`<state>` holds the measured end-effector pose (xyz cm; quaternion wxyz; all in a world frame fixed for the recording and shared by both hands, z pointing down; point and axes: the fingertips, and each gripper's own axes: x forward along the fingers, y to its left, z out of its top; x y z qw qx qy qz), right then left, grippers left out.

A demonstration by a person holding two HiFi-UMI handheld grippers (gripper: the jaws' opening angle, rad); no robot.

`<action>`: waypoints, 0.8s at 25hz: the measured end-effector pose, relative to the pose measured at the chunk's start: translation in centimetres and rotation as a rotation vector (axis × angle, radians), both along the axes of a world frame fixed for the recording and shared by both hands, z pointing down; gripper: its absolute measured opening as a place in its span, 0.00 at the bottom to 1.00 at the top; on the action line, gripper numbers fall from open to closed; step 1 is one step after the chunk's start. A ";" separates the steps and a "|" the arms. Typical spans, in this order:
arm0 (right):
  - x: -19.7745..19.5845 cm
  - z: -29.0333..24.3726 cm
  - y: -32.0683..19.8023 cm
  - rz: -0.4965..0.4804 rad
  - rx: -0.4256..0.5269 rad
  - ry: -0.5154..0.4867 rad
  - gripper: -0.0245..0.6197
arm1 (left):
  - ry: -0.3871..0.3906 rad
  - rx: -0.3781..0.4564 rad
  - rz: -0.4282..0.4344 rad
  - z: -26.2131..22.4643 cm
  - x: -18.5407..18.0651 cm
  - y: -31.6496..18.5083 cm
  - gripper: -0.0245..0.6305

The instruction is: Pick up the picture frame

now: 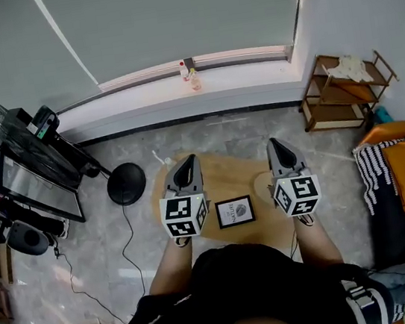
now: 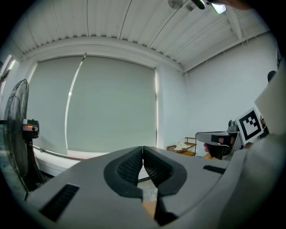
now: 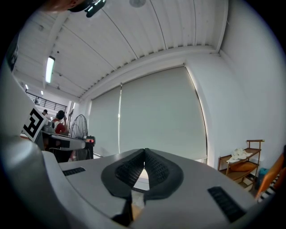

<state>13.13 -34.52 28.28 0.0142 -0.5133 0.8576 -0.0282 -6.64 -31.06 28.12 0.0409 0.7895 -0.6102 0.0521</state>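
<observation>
A small black picture frame (image 1: 235, 211) with a white card in it lies flat on the round wooden table (image 1: 223, 173), near its front edge. My left gripper (image 1: 186, 167) hovers just left of the frame, shut and empty, its tips (image 2: 143, 148) touching. On the frame's right, my right gripper (image 1: 278, 146) is shut and empty too, with its tips (image 3: 144, 151) together. Both point level toward the window, above the table. The frame shows in neither gripper view.
A black fan (image 1: 25, 138) on a round base (image 1: 126, 183) and a monitor stand at the left. A wooden shelf (image 1: 343, 91) is at the right wall, with bedding (image 1: 404, 172) below it. Two bottles (image 1: 189, 72) rest on the window sill. Cables run over the floor at left.
</observation>
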 end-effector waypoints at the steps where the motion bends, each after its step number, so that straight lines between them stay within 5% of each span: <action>1: -0.2 0.1 -0.4 0.005 -0.001 -0.005 0.06 | 0.002 -0.004 -0.006 0.1 -0.5 -0.3 0.07; 5: -1.0 1.9 -1.6 0.005 -0.039 -0.046 0.13 | 0.013 -0.082 0.028 2.4 -1.6 -1.5 0.31; 6: -1.4 2.6 -1.7 -0.006 -0.059 -0.054 0.26 | 0.011 -0.106 0.035 3.2 -2.0 -1.6 0.32; 7: -1.8 3.5 -1.8 -0.013 -0.082 -0.051 0.27 | 0.009 -0.127 0.031 4.2 -2.7 -1.7 0.33; 20: -5.2 17.8 -2.1 -0.042 -0.387 0.163 0.26 | 0.079 -0.450 -0.044 19.0 -8.4 -0.8 0.33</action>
